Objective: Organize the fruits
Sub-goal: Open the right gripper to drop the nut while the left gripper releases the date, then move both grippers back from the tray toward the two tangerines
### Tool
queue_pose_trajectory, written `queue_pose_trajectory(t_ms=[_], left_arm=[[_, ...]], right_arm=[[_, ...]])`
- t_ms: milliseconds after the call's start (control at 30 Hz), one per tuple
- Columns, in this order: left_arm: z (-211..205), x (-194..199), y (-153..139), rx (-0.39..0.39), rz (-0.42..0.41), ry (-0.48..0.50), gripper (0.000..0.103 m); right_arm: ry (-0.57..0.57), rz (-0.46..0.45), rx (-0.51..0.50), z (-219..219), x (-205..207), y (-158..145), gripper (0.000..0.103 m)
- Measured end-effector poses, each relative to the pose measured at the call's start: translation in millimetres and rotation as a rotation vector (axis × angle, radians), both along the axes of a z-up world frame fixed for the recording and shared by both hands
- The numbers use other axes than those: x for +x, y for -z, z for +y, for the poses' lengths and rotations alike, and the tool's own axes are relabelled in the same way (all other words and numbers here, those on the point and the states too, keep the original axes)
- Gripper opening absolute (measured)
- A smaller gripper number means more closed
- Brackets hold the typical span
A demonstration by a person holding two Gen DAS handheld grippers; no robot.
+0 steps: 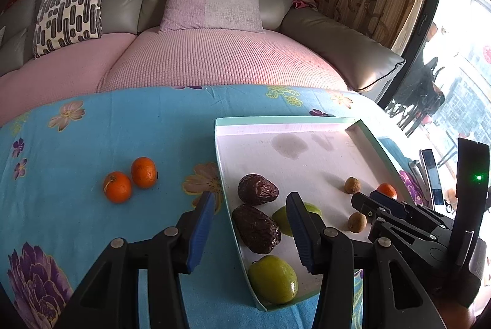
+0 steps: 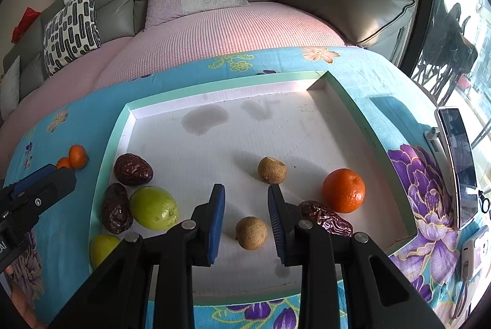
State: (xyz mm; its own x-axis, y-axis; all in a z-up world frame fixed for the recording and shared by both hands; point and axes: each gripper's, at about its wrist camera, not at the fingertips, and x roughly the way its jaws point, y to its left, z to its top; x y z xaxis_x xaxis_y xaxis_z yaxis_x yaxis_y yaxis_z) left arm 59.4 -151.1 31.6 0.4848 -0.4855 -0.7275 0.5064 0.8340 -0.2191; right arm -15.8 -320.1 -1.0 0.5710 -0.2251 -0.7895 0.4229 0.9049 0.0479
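Mixed fruits [image 2: 153, 207] in tray [image 2: 368, 138]

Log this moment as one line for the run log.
left gripper: open, over tray edge | right gripper: open, around longan | two oranges on cloth

No text (labels or numbers) is readable.

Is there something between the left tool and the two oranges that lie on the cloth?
Nothing visible. The left tool is open, and only bare cloth lies between it and the two oranges.
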Motion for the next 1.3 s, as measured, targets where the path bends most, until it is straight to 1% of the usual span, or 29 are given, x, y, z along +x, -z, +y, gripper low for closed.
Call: queue_pose_trajectory(t_ms=[267, 333, 367, 400, 433, 467, 533, 567, 600, 667, 733, 1000, 1033, 1067, 1167, 1300], left_arm=[[11.4, 8.6, 13.1, 0.023, 0.026, -0.044, 0.053], [12.9, 10.9, 16.9, 0.039, 0.026, -0.058, 0.06], [14.1, 12.1, 19.0, 0.051, 0.027, -0.07, 0.064], [15.5, 13.5, 21.4, 0.064, 0.03, -0.084, 0.069], [17.4, 15.4, 24.3, 0.075, 0.034, -0.102, 0.072], [19.9, 17.3, 27.4, 0.085, 0.039, -0.12, 0.079], [25.0, 20.4, 32.0, 0.1, 0.041, -0.15, 0.084], [27.6, 21.8, 33.9, 0.108, 0.04, -0.164, 0.088], [30.2, 22.7, 35.6, 0.116, 0.038, -0.179, 0.091], [34.3, 24.4, 37.9, 0.125, 0.034, -0.197, 0.094], [37.7, 25.9, 39.4, 0.128, 0.035, -0.211, 0.098], [41.6, 27.0, 40.5, 0.132, 0.031, -0.222, 0.099], [41.4, 27.2, 40.7, 0.135, 0.028, -0.224, 0.1], [41.9, 27.0, 40.5, 0.138, 0.022, -0.228, 0.103], [44.2, 26.8, 39.5, 0.145, 0.006, -0.247, 0.103], [50.6, 28.1, 39.1, 0.139, 0.005, -0.264, 0.103]], right_arm=[[-0.007, 0.01, 0.002, 1.4, 1.1, 2.6, 0.03], [-0.004, 0.011, 0.003, 0.8, 1.1, 3.1, 0.03], [-0.002, 0.013, 0.004, 0.3, 1.3, 3.8, 0.036], [0.001, 0.014, 0.003, -0.1, 1.4, 4.6, 0.053], [0.005, 0.015, 0.002, -0.4, 1.5, 5.3, 0.062], [0.006, 0.013, 0.0, -0.6, 1.3, 5.6, 0.07], [0.002, 0.009, 0.001, -0.2, 1.7, 5.1, 0.071], [0.001, 0.008, 0.001, -0.1, 1.7, 5.2, 0.072], [0.0, 0.009, 0.0, 0.3, 2.1, 5.7, 0.077], [-0.006, 0.009, -0.005, 1.4, 2.6, 6.1, 0.081], [-0.01, 0.011, -0.009, 2.4, 3.1, 6.3, 0.081], [-0.013, 0.017, -0.011, 3.6, 4.0, 7.5, 0.081], [-0.013, 0.016, -0.011, 3.8, 3.9, 7.5, 0.081], [-0.014, 0.013, -0.012, 3.9, 3.8, 7.5, 0.082], [-0.008, -0.006, -0.022, 4.3, 2.9, 6.0, 0.098], [-0.011, -0.028, -0.019, 5.4, 2.5, 3.9, 0.098]])
